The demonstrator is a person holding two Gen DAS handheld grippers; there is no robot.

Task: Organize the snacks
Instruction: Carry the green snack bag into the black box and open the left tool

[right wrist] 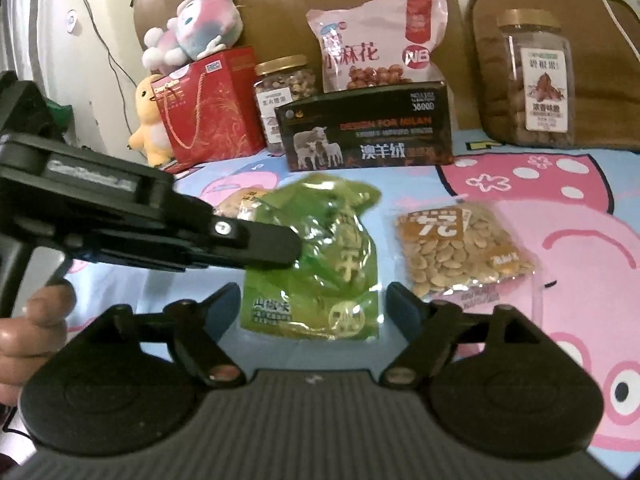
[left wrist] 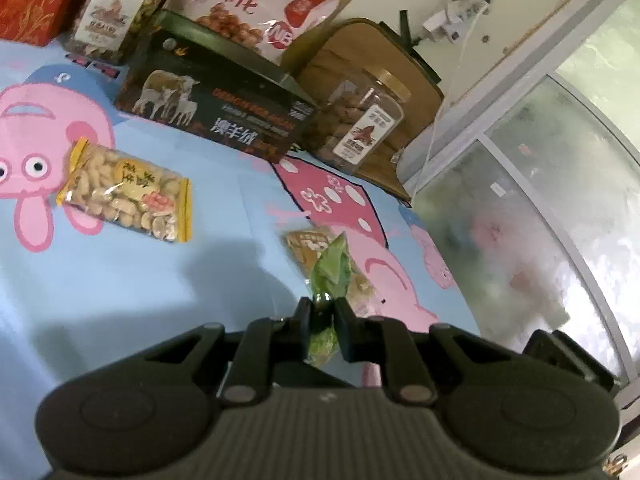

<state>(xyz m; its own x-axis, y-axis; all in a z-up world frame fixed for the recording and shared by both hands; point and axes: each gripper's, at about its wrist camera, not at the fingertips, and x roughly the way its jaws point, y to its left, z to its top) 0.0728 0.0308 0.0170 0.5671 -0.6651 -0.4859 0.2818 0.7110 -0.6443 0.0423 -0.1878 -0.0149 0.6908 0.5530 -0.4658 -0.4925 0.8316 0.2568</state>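
The left gripper (left wrist: pixel 322 306) has its jaws pinched tight on an edge of the crinkly green plastic snack pouch (right wrist: pixel 316 256), which hangs between the fingers. In the right wrist view that gripper reaches in from nine o'clock and bites the pouch at its left side. The right gripper (right wrist: pixel 316 300) stands with jaws wide apart, one finger either side of the pouch's bottom edge, pads not pressing.

The pouch looks light, limp and slick, so it will likely sag and twist from one pinch; the flat sealed border seems the safest hold, not the puffy middle.

At three o'clock of the pouch lies a clear packet of pale seeds (right wrist: pixel 460 256) on the blue cartoon-pig sheet (right wrist: pixel 560 200). A black carton with sheep printed on it (right wrist: pixel 368 136) stands at twelve o'clock.
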